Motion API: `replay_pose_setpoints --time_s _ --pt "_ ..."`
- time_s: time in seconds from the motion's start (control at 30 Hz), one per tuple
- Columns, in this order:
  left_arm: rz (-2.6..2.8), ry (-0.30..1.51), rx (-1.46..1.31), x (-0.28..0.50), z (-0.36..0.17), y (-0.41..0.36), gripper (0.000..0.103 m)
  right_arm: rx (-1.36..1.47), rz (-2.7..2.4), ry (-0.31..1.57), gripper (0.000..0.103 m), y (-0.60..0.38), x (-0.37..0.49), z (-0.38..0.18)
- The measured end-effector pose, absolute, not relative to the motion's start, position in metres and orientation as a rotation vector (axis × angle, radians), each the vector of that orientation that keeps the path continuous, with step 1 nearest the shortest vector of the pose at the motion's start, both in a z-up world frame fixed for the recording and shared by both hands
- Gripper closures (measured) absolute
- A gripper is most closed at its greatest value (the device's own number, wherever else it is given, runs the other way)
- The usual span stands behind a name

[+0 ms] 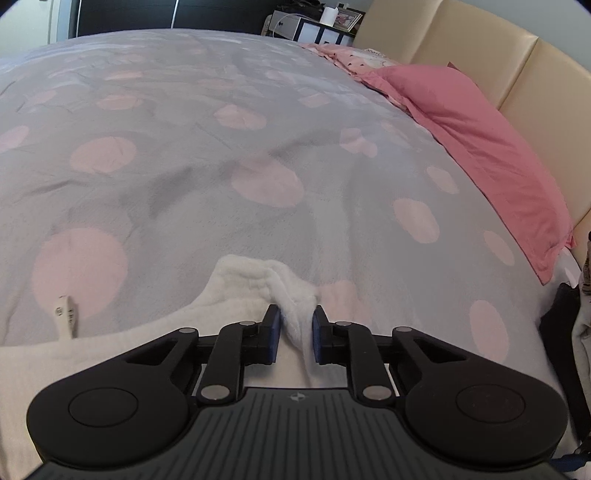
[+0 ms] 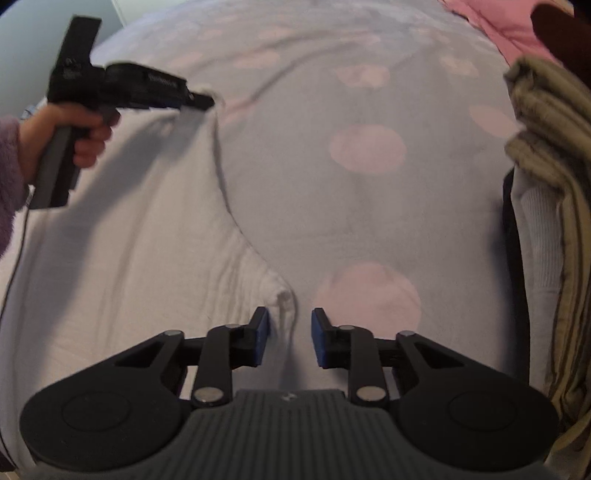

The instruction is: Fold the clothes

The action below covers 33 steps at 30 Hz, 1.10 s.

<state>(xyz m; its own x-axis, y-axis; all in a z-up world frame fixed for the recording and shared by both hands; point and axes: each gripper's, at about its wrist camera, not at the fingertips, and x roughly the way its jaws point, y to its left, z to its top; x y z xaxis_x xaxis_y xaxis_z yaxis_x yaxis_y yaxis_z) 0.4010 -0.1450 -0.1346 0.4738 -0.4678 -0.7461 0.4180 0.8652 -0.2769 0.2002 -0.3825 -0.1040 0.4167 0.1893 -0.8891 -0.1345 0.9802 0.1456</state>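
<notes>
On the grey bed cover with pink spots (image 1: 184,110), the soft white cloth's (image 2: 129,258) right edge runs near to far: the left gripper (image 1: 297,326) pinches its far corner, the right gripper (image 2: 289,334) waits, jaws apart, around the near corner.

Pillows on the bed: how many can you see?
2. A plain pink pillow lies along the cream headboard; a patterned pink pillow sits beyond it, nearer the far corner. Others may be hidden behind them.

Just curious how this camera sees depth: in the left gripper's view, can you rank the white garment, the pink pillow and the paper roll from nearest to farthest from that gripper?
1. White garment: between the fingers.
2. Pink pillow: right, along the headboard.
3. Paper roll: far top, on the shelf.
</notes>
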Motion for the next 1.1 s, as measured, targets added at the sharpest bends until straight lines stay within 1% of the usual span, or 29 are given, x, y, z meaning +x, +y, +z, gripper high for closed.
replay_pose_setpoints --time_s 0.13,0.17,0.2,0.23,0.27,0.3,0.33,0.43,0.5,0.57,0.6,0.63,0.67,0.73,0.8,0.9,0.97,1.03,1.07,1.1 --pt "-0.558 0.923 -0.067 0.399 -0.133 -0.139 0.088 0.067 0.185 1.157 0.077 -0.385 0.206 -0.107" --pt "-0.566 0.922 -0.065 0.397 -0.129 -0.137 0.087 0.049 0.185 1.156 0.075 -0.383 0.206 -0.106" --pt "-0.569 0.923 -0.058 0.395 -0.124 -0.133 0.084 0.03 0.184 1.155 0.075 -0.38 0.206 -0.106" --pt "-0.567 0.913 -0.04 0.392 -0.115 -0.127 0.076 0.007 0.186 1.153 0.075 -0.377 0.206 -0.105" --pt "-0.565 0.899 -0.018 0.388 -0.106 -0.12 0.073 -0.013 0.19 1.149 0.074 -0.375 0.206 -0.105" --pt "-0.562 0.885 0.004 0.385 -0.097 -0.113 0.067 -0.023 0.192 1.145 0.074 -0.374 0.205 -0.104" --pt "-0.544 0.869 0.038 0.382 -0.089 -0.103 0.063 -0.021 0.191 1.143 0.073 -0.375 0.204 -0.104" --pt "-0.439 0.844 0.191 0.376 -0.069 -0.074 0.064 -0.002 0.186 1.141 0.071 -0.377 0.201 -0.106" --pt "-0.315 0.854 0.328 0.373 -0.065 -0.057 0.068 0.008 0.184 1.141 0.071 -0.378 0.198 -0.105" --pt "-0.227 0.863 0.388 0.372 -0.063 -0.042 0.068 0.016 0.185 1.144 0.07 -0.378 0.196 -0.103" --pt "-0.199 0.874 0.385 0.37 -0.063 -0.034 0.067 0.017 0.186 1.145 0.07 -0.377 0.196 -0.104" --pt "-0.17 0.884 0.382 0.369 -0.062 -0.027 0.063 0.017 0.188 1.147 0.069 -0.376 0.195 -0.105" --pt "-0.161 0.891 0.374 0.367 -0.062 -0.023 0.062 0.014 0.189 1.147 0.069 -0.376 0.193 -0.104" --pt "-0.16 0.895 0.369 0.361 -0.064 -0.024 0.057 0.012 0.189 1.146 0.069 -0.376 0.192 -0.104" --pt "-0.157 0.905 0.39 0.357 -0.072 -0.032 0.056 0.017 0.187 1.15 0.069 -0.378 0.195 -0.104" --pt "-0.109 0.932 0.469 0.353 -0.089 -0.043 0.056 0.017 0.187 1.154 0.068 -0.38 0.195 -0.103" --pt "-0.057 0.948 0.495 0.353 -0.1 -0.04 0.058 0.014 0.188 1.155 0.067 -0.38 0.195 -0.102" --pt "-0.036 0.942 0.48 0.355 -0.102 -0.03 0.069 0.012 0.191 1.155 0.067 -0.38 0.195 -0.102" --pt "-0.026 0.941 0.473 0.358 -0.102 -0.025 0.073 0.015 0.193 1.154 0.067 -0.381 0.195 -0.103" --pt "-0.015 0.941 0.468 0.361 -0.101 -0.02 0.082 0.017 0.195 1.153 0.067 -0.382 0.196 -0.104"
